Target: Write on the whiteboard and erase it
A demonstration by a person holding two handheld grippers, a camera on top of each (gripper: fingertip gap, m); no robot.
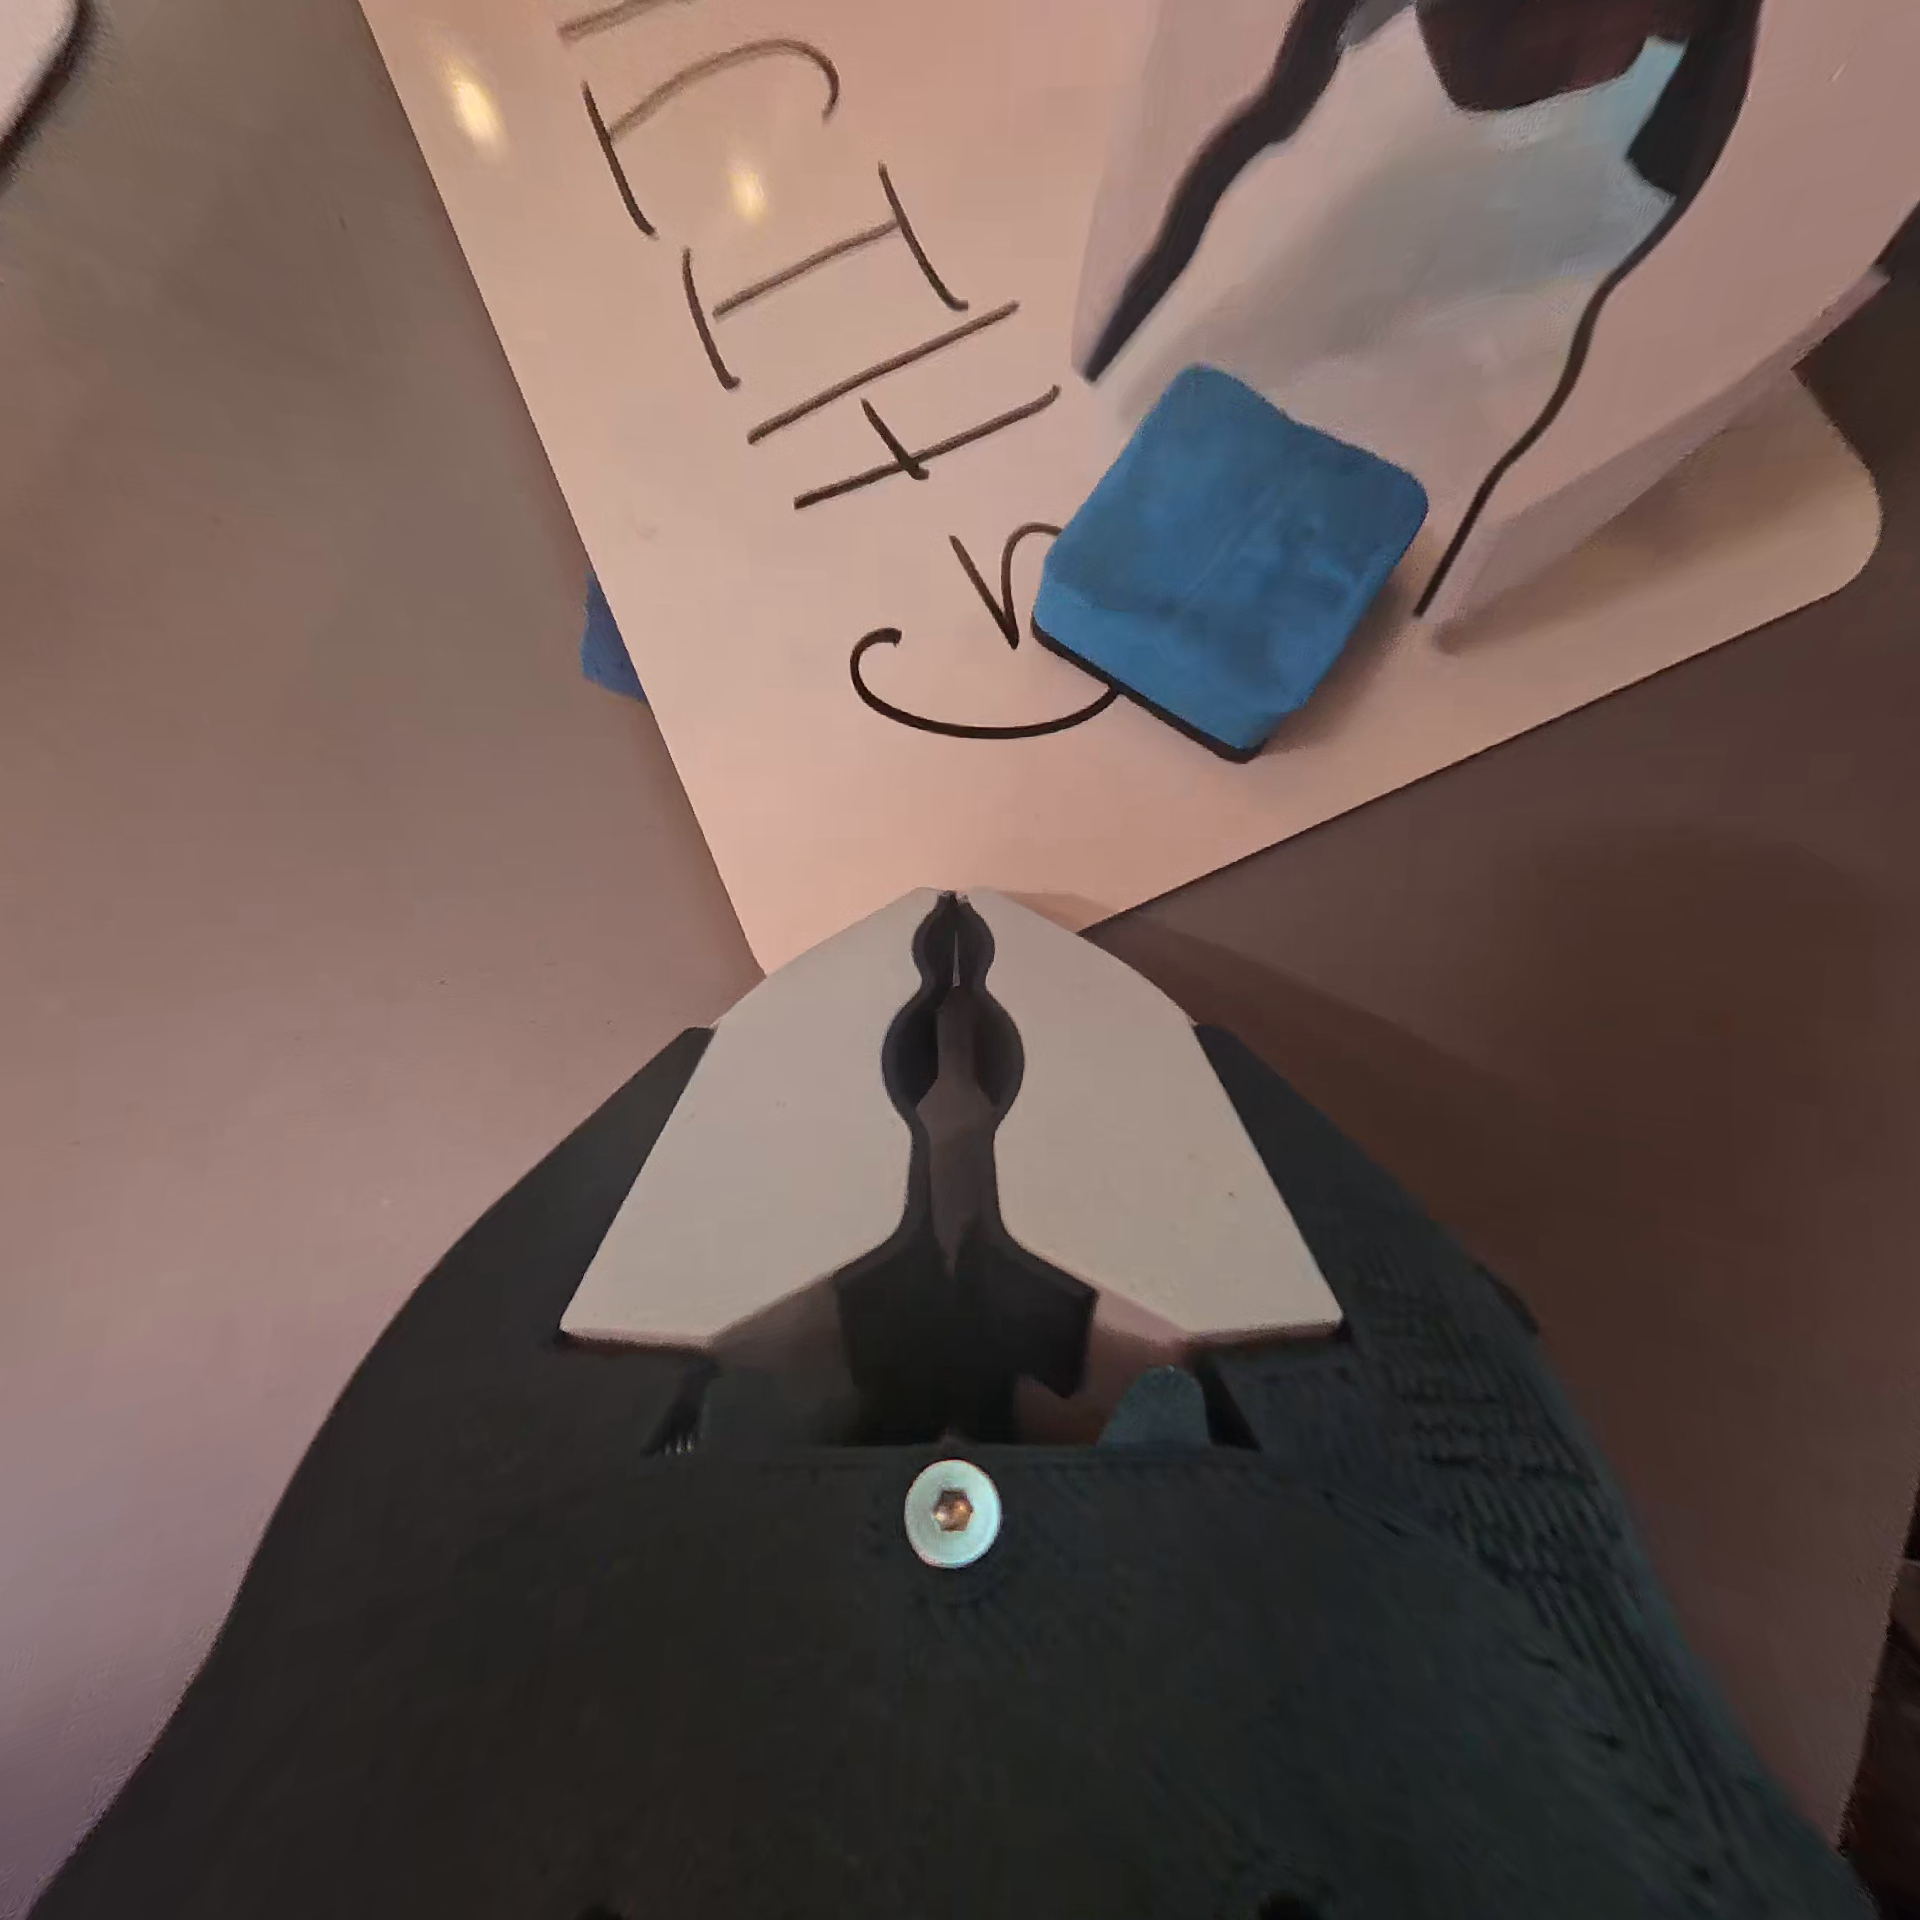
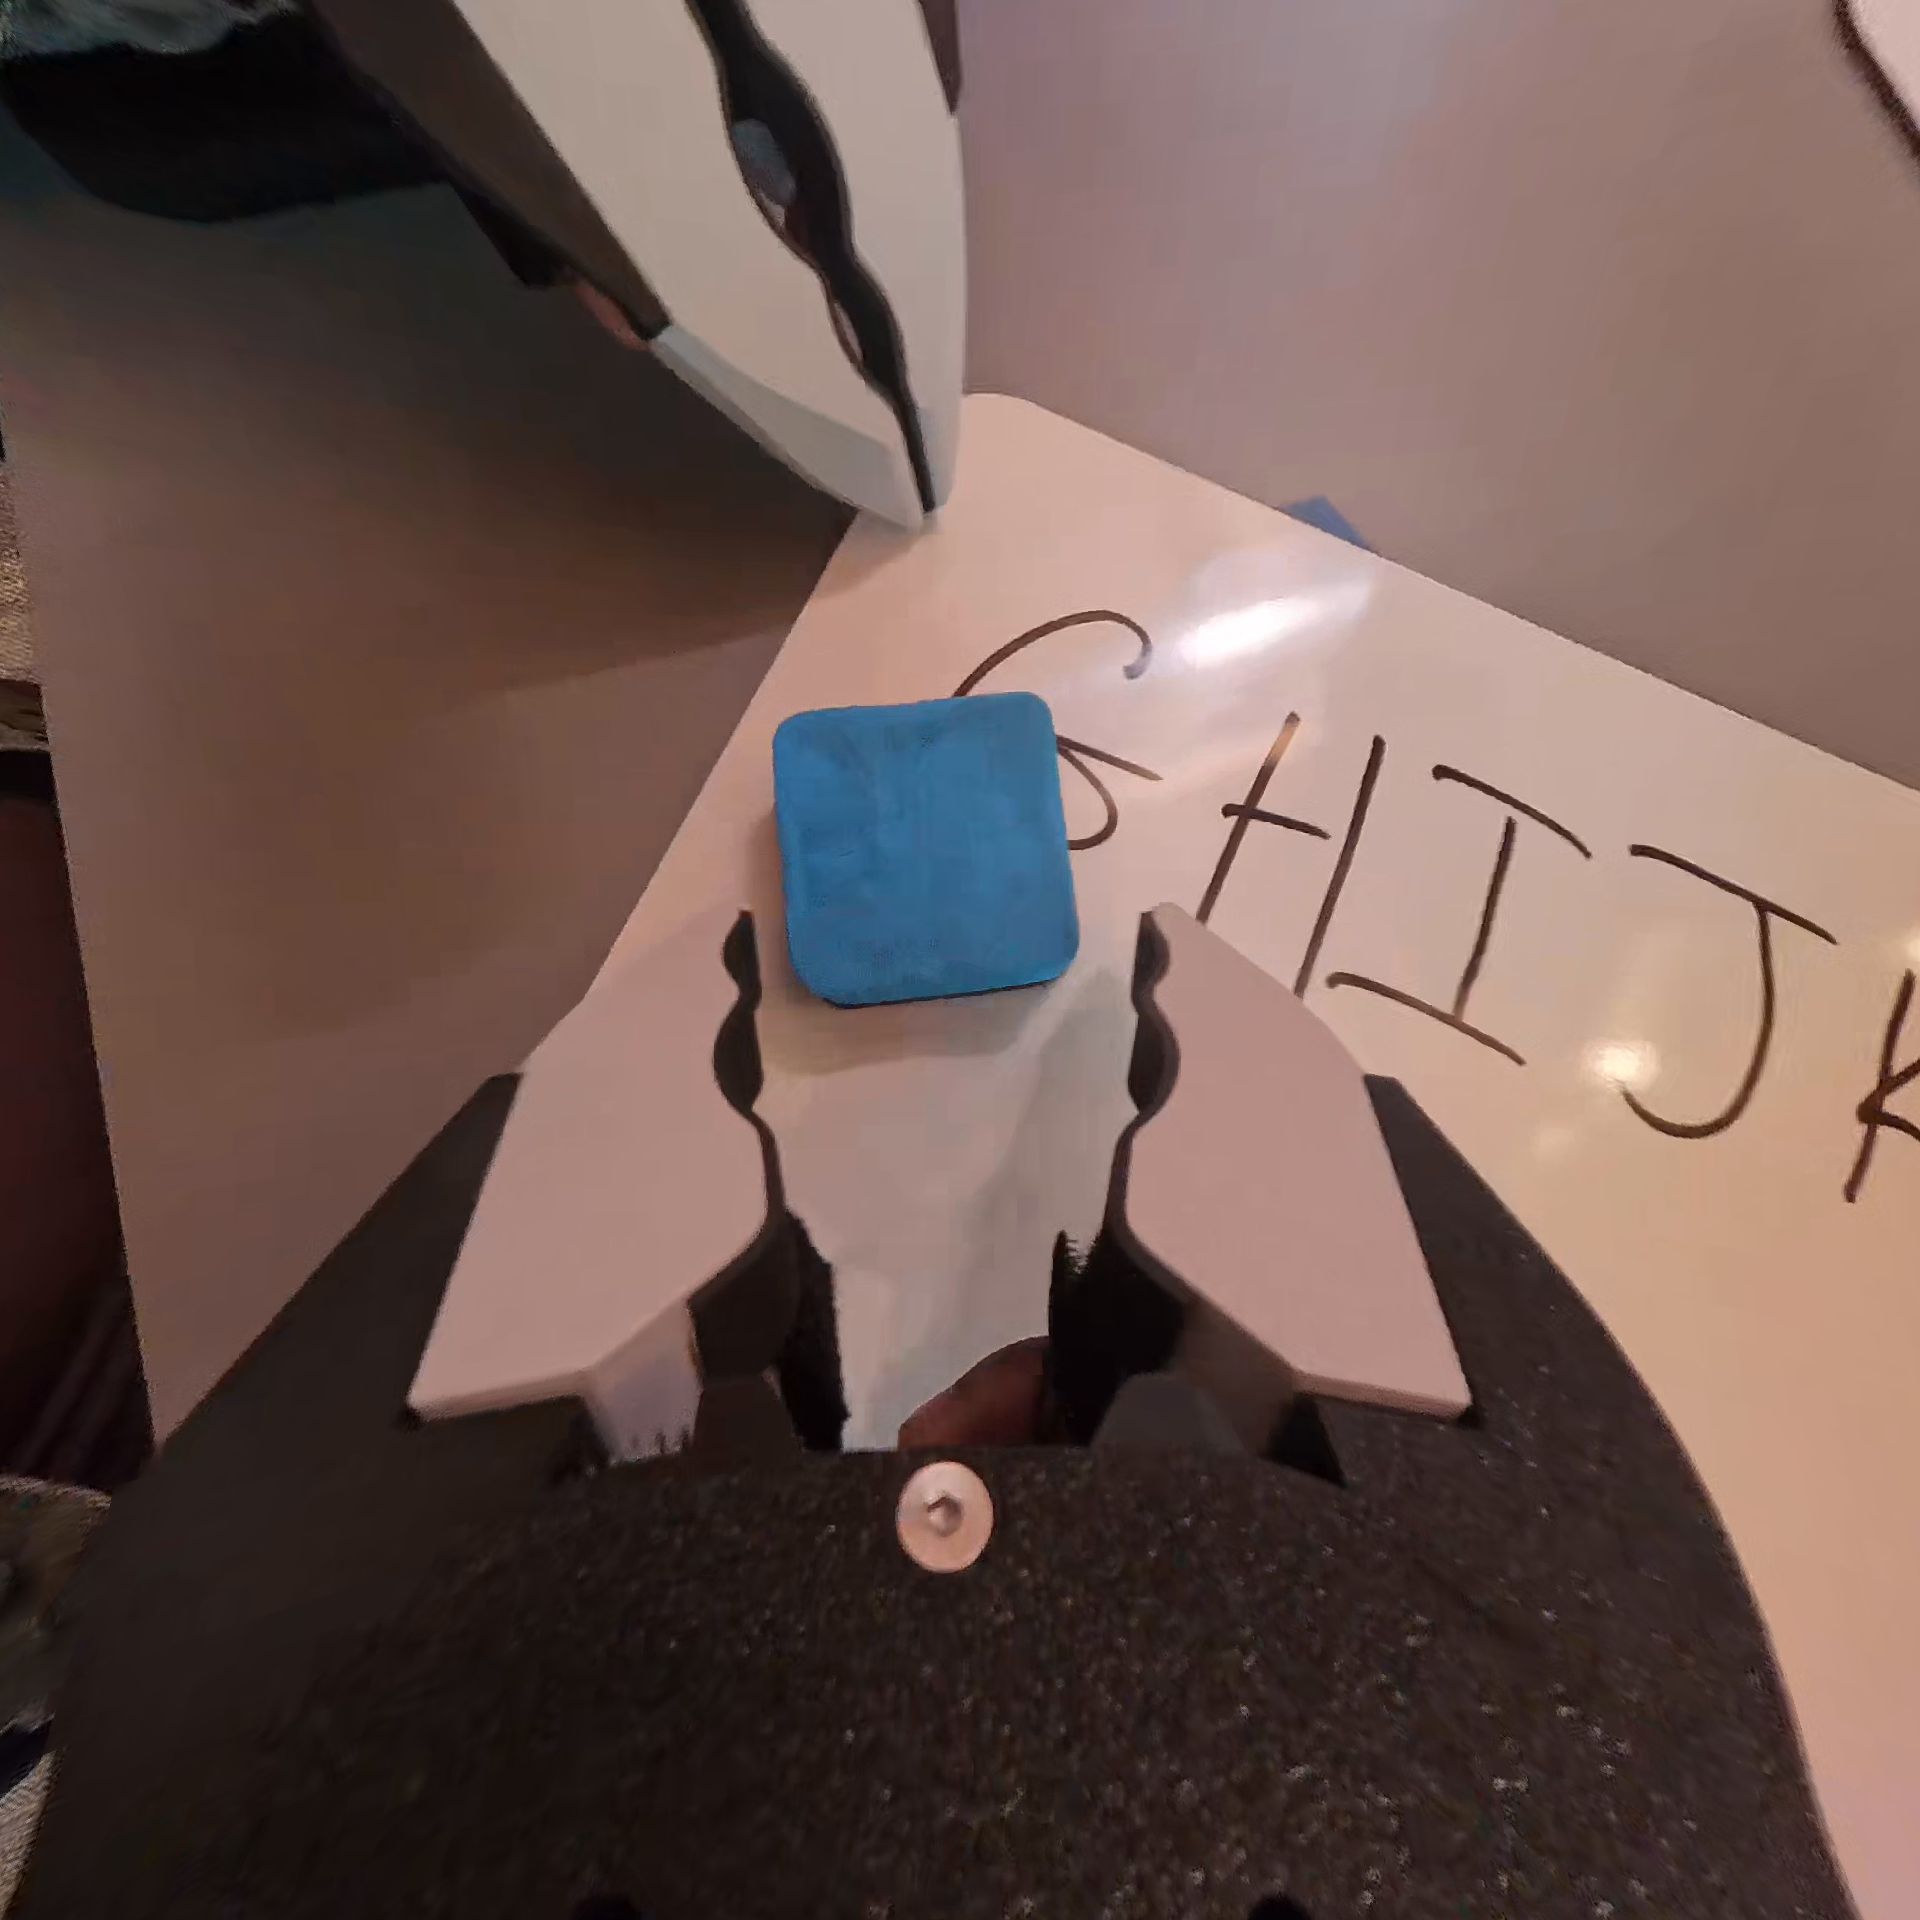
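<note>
Brown tabletop fills the left wrist view, with the whiteboard lying flat on it, black marker letters running along its length. The left gripper has its fingers pressed tip to tip with nothing between them, poised over the board's near corner. A blue eraser rests on the board close to its rounded end, one corner overlapping the last curly letter, while the right gripper hangs just above and behind it, blurred.

From the right wrist view, the same eraser lies just ahead of the wide-spread fingertips of the right gripper; neither pad touches it, so nothing is held. The step in hand is probably picking up the eraser. To do it well, the tongs should come down squarely astride the block, one pad on each opposite side (not across a corner), settle low enough to catch its flanks, then close firmly before any wiping. The left gripper would do well to pin the board's corner, since the whiteboard may slide under a sweeping stroke.
</note>
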